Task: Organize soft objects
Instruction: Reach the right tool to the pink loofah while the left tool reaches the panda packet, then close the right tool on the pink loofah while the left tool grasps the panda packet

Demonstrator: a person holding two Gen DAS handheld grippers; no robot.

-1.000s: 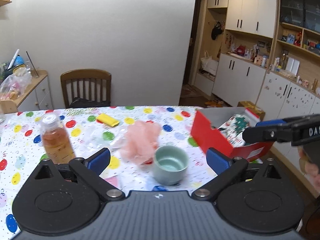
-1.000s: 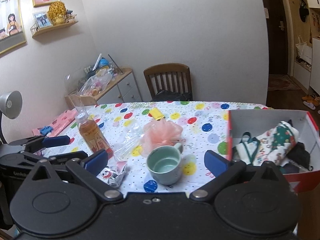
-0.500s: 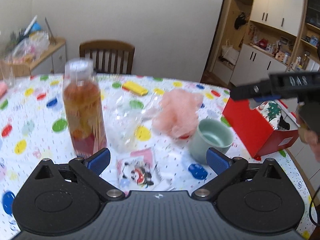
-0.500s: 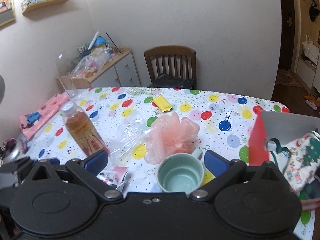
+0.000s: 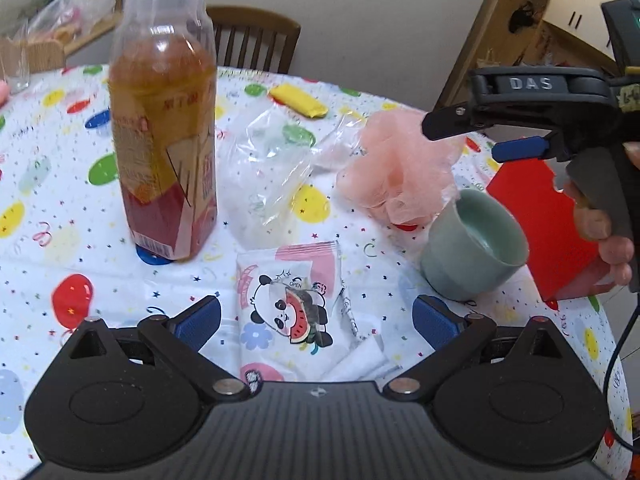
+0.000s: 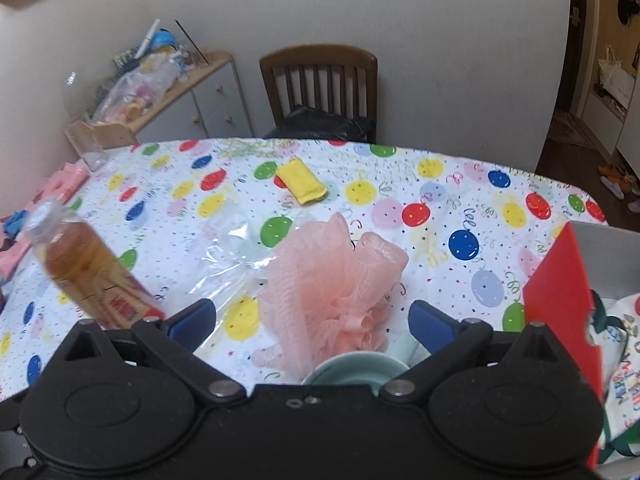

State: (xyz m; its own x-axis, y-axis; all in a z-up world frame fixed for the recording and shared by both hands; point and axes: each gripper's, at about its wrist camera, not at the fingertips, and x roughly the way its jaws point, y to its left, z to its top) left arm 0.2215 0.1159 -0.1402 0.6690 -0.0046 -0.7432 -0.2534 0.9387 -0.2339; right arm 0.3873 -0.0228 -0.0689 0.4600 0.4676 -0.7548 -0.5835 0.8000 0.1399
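Change since 1.0 s ago: both of my grippers have closed in on the tabletop items; the bottle and the packet now fill the left view, and the loofah fills the right view.
Left gripper [image 5: 316, 318]: I hold it low over the table; jaws wide apart, nothing between the pads.
Packet [image 5: 294, 304]: panda-print pack, flat on the cloth, lying between the left gripper's 2 fingers, not touched by either.
Bottle [image 5: 162, 120]: upright, amber drink, left of the packet, just beyond the left finger.
Right gripper [image 6: 310, 322]: jaws wide apart, empty; in the left view it hangs above the loofah and the cup, a hand [image 5: 604, 220] on its grip.
Loofah [image 6: 332, 280]: pink mesh puff on the cloth, centred between the right gripper's 2 fingers, touching neither; it rests against the far rim of the cup.
Cup [image 5: 474, 246]: pale green, tilted in the left view, near the box.
Box [image 6: 560, 304]: red, at the table's right edge, with printed fabric inside.
Bag [image 5: 268, 164]: clear plastic, crumpled, between bottle and loofah.
Yellow pad [image 6: 301, 181]: far side of the table [image 6: 460, 184], well apart from both grippers.
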